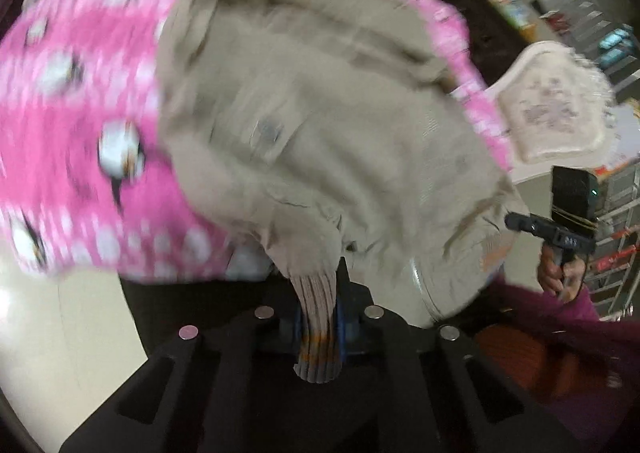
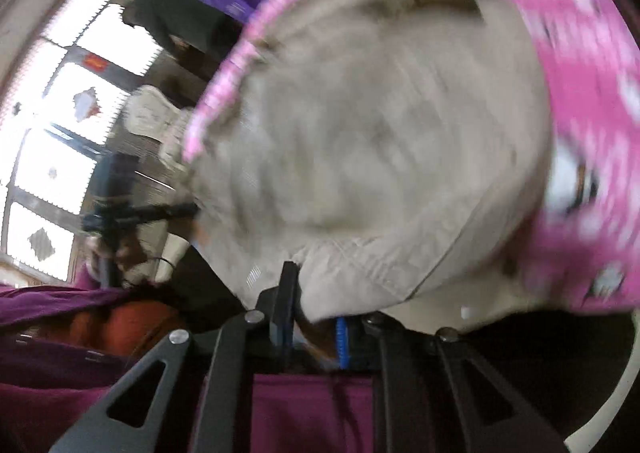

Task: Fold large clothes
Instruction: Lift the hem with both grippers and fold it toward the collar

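Jacket position: the beige jacket [image 1: 320,101] spreads over a pink dotted cloth [image 1: 76,101], reaching from the far side down to both tongs.
Left tongs [image 1: 320,317]: pressed together on the jacket's ribbed cuff [image 1: 318,325], which hangs out toward the camera.
Right tongs [image 2: 316,317]: pinching the jacket's near hem.
Hard to make out: both views are motion-blurred; what lies under the pink cloth is hidden.
Right edge, left view: the right tongs' handle, held in a hand [image 1: 556,273].

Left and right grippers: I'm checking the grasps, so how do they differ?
The left gripper pinches the jacket's ribbed, orange-striped cuff; the right gripper pinches a plain stitched edge. The cuff pokes back past the left fingers; the right shows less. Both are shut on the same beige jacket.
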